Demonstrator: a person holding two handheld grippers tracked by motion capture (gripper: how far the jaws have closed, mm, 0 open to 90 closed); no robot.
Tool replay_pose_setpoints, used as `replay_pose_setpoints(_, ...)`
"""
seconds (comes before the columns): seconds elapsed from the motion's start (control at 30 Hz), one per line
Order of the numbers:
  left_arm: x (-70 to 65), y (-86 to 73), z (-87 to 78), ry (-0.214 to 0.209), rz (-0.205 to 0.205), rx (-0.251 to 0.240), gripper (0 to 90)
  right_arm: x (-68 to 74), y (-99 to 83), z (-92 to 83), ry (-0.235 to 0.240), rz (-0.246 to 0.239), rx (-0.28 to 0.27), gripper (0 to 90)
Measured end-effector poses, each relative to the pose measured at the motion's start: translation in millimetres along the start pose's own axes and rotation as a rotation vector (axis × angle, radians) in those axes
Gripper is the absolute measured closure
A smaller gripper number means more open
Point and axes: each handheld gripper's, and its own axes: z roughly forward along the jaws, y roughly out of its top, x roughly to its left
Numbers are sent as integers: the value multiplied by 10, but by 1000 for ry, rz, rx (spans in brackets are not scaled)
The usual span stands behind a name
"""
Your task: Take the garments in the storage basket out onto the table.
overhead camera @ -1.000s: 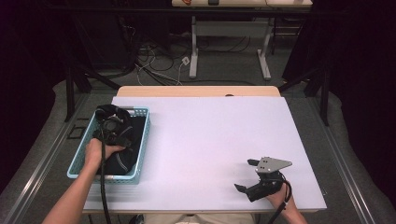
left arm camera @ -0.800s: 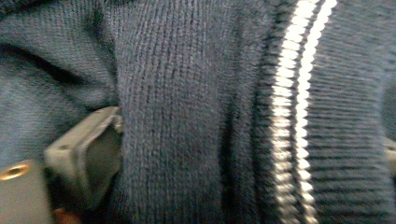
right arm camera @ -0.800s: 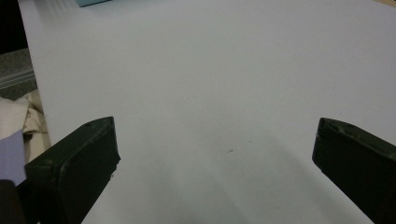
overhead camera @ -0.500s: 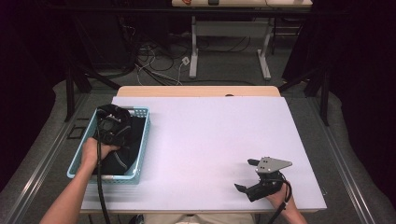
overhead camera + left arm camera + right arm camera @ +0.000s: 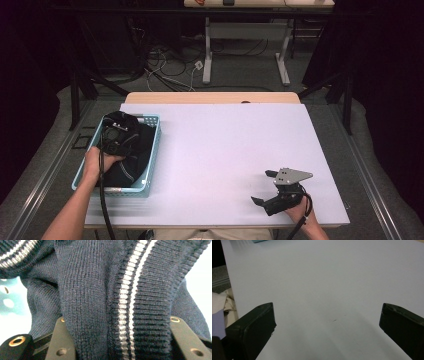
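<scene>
A dark navy knit sweater (image 5: 131,155) with white stripes lies bunched in a light blue basket (image 5: 154,150) at the table's left side. My left gripper (image 5: 116,134) is pushed down into it near the basket's far end. In the left gripper view the ribbed, striped fabric (image 5: 100,290) bulges between the two jaws of the left gripper (image 5: 120,340), which stand wide apart. My right gripper (image 5: 261,187) rests open near the front right of the white table (image 5: 225,145), with nothing between its jaws. Bare tabletop lies ahead of the right gripper (image 5: 327,325).
The basket's perforated teal wall (image 5: 10,297) sits behind the sweater. Beyond the table stand a wooden edge strip (image 5: 210,97), desk legs and floor cables (image 5: 170,70). A cable trails from the left gripper over the table's front edge (image 5: 102,200).
My left hand and gripper have slid from the basket's middle toward its far end, staying in the sweater. The right gripper has not moved.
</scene>
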Motion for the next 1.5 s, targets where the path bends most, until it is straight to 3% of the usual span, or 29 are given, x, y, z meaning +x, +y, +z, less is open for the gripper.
replay_pose_setpoints(0.3, 23, -10, -165, -47, 51, -92, 519, -1, 2, 0, 1, -2, -1, 0)
replay_pose_setpoints(0.57, 26, -26, -252, -79, 87, -143, 519, -1, -1, 3, 3, 6, -1, 0)
replay_pose_setpoints(0.8, -47, 5, -360, -78, 148, -190, 517, -2, 0, 3, -1, 3, -8, 0)
replay_pose_setpoints(1.27, -58, 22, -556, -72, 224, -260, 515, -2, -1, -1, -7, 1, -11, 0)
replay_pose_setpoints(1.5, -73, 33, -625, -76, 240, -300, 518, 2, 1, -5, -7, 3, -7, 0)
